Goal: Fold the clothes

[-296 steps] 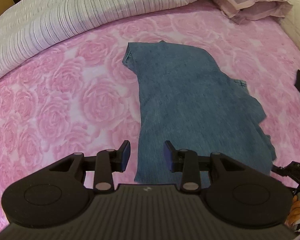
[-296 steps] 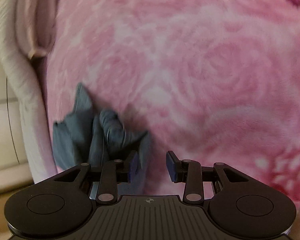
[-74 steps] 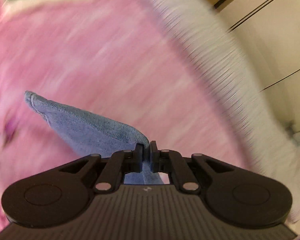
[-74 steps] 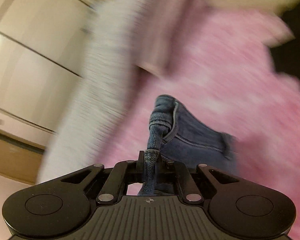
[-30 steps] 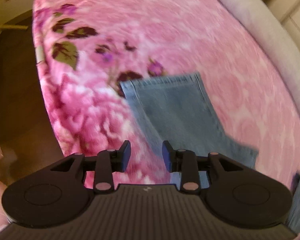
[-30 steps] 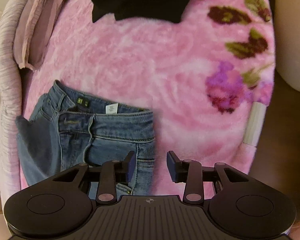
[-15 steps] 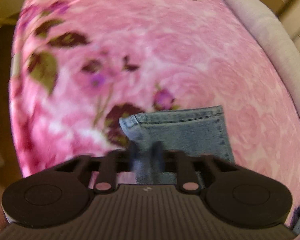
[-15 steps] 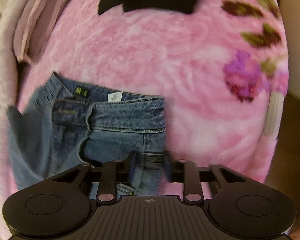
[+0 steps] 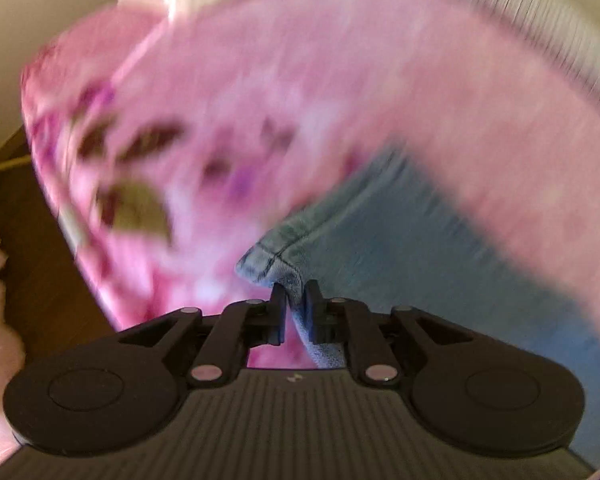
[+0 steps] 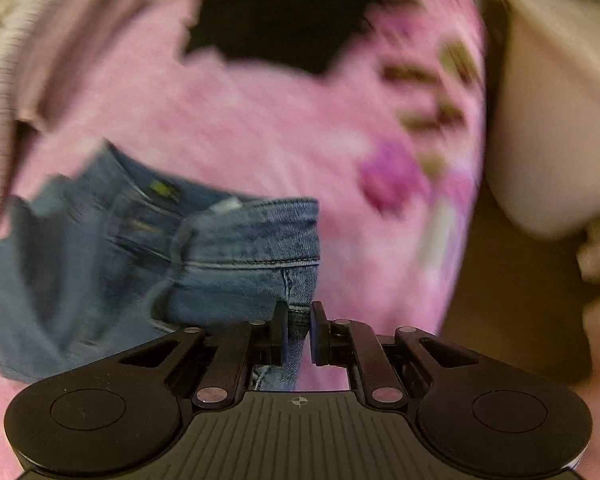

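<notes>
The jeans [image 10: 236, 248] are lying across the pink bedspread [image 10: 236, 120], with the waistband end in front of the right claw [image 10: 299, 334] and to its left, and a leg hem corner rising just ahead of the left claw [image 9: 296, 307]. The left claw is pinching that hem corner: its jaws are standing nearly together with a fold of pale denim running down between them. The right claw is closing narrowly on the side edge just below the waistband, cloth showing in the gap between its jaws, though blur is making it hard to tell how firmly it is biting. Denim of this kind is likely handling as a fairly heavy, limp yet thick cloth: it is not slipping easily, it is not fragile, but it is sagging under its own weight between two held points, and stacked seams are resisting a shallow pinch. The doubled hem and the stitched waistband look like the soundest places to hold, since a single layer of leg fabric would tend to pull out. Beyond the right claw a black garment [image 10: 288, 12] is lying further off on the bed.
</notes>
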Tool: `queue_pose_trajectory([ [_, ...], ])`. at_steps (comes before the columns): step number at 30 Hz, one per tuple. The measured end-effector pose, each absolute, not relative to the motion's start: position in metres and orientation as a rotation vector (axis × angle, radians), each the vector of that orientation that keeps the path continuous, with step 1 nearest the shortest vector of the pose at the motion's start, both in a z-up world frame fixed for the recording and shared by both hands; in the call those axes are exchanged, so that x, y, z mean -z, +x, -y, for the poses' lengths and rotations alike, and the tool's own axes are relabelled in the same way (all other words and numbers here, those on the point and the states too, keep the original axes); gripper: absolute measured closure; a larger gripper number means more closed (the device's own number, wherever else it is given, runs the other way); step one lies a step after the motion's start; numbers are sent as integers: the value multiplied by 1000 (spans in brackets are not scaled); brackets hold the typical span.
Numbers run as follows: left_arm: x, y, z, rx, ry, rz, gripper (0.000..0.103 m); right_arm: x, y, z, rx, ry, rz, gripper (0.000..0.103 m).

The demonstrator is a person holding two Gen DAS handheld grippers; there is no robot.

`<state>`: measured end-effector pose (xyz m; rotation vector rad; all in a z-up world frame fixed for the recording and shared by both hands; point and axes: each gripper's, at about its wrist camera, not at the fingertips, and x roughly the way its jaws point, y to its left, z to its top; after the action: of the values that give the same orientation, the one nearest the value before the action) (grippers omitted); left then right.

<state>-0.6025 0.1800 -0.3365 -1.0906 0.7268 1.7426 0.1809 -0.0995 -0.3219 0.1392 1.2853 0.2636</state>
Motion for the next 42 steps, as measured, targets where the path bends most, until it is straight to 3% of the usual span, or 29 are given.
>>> queue_pose_trajectory([
  [1,332,-601,-182,-1745,-1098,-739,90,320,181,98,-239,134,-1291,77],
  [4,307,-602,-184,-1731,-1111,-729,87,305,184,91,-184,99,-1284,65],
  [6,290,-603,-187,-1764,-1113,-714,81,284,186,81,-176,5,-1220,63],
  [9,269,-587,-198,-1794,-1057,-719,83,258,190,64,-246,-53,-1111,61],
  [15,260,-495,-246,-1646,-1028,-647,82,261,220,10,-497,-74,-1131,59],
  [21,299,-350,-322,-1247,-1161,-578,77,283,249,-60,-667,-140,-1200,60],
  [28,370,-203,-399,-916,-1539,-390,73,314,274,-95,-740,-117,-1302,60],
  [34,423,-162,-421,-957,-1891,-81,72,341,279,-104,-708,-138,-1358,60],
  [39,449,-140,-426,-921,-2058,18,68,348,281,-106,-702,-140,-1357,59],
  [42,459,-127,-431,-859,-2138,87,57,351,282,-108,-705,-145,-1358,59],
])
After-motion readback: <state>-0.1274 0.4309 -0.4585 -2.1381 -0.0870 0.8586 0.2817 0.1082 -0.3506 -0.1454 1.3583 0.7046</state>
